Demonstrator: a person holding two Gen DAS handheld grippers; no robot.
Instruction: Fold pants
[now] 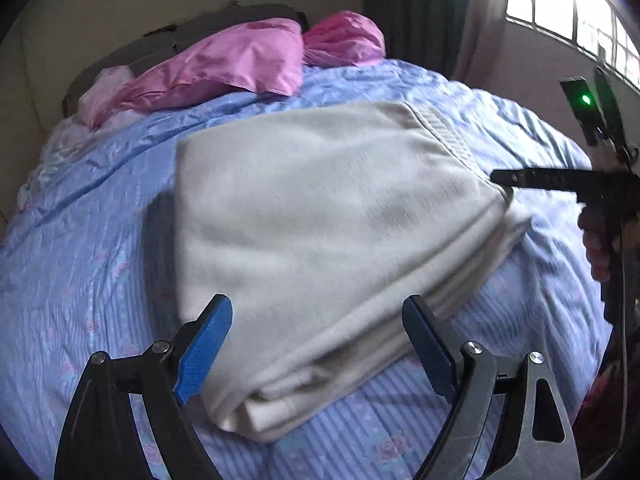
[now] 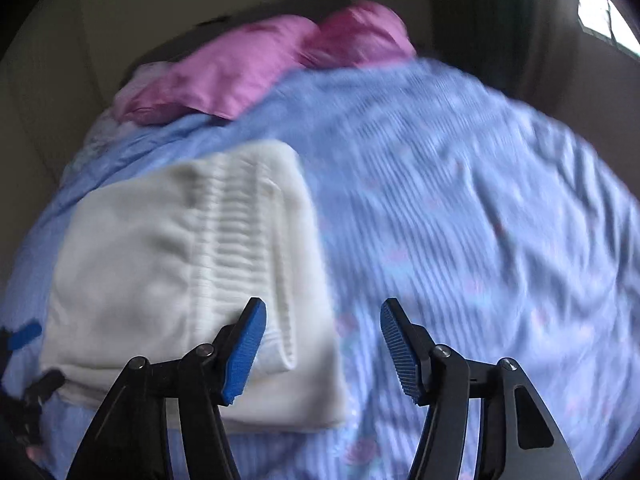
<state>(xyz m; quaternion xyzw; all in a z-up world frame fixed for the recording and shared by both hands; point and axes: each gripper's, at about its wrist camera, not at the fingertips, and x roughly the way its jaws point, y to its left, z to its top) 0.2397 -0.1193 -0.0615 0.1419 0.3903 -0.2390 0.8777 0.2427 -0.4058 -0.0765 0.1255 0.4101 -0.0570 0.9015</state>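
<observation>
Pants: the white pants lay folded into a thick stacked bundle on the bed, layered edges facing the left wrist camera; in the right wrist view the pants sat at about 9 o'clock, ribbed waistband on top.
Left gripper: the left gripper hung over the near edge of the bundle, its jaws spread wide; the blue pads stood to either side of the folded edge and did not press on the cloth.
Right gripper: the right gripper had its jaws released, nothing between them; its left pad was over the pants' right edge, its right pad over bare sheet. From the left wrist camera it showed at 3 o'clock, beside the bundle's right corner, held by a hand.
Bed: blue striped sheet with small flowers, wrinkled.
Pillows: pink pillows lay at 12 o'clock beyond the pants.
Window: a bright window was at 1 o'clock.
</observation>
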